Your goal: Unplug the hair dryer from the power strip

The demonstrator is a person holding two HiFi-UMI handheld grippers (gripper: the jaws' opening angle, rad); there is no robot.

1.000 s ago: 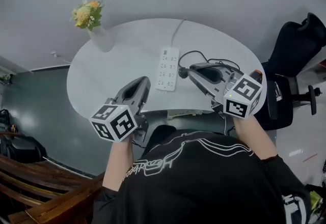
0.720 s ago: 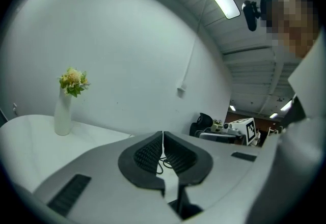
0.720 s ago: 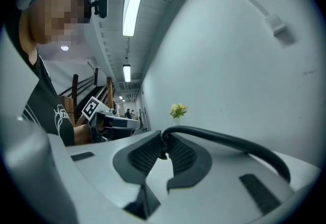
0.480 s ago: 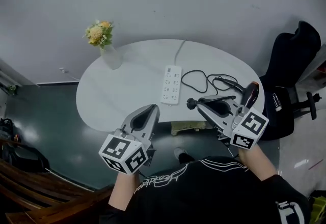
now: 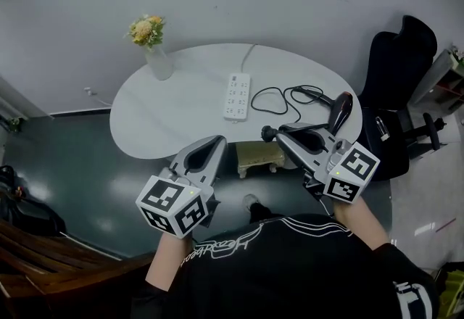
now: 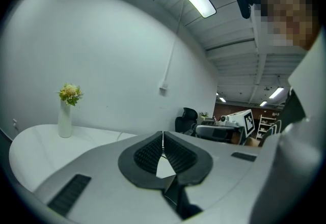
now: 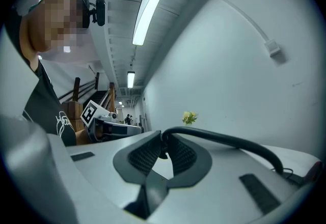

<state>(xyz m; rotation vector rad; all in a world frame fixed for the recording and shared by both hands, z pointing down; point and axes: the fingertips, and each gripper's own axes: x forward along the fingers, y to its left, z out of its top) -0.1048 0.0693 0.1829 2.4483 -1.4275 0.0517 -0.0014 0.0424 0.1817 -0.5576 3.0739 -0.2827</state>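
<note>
My right gripper (image 5: 280, 136) is clenched on the black plug (image 5: 268, 133) of the black hair dryer (image 5: 339, 112), which lies on the white oval table (image 5: 167, 118). The plug hangs off the table edge, well apart from the white power strip (image 5: 236, 96). My left gripper (image 5: 216, 142) is closed on nothing.

Power strip (image 5: 237, 95): sockets too small for me to read.
Hair dryer (image 5: 341, 110), right of the strip: lower end hidden behind my right gripper (image 5: 279, 136).
Plug (image 7: 162, 148): mostly buried between its jaws.
Wooden boards (image 5: 36, 267), far lower-left of the strip: cut by the edge.
</note>
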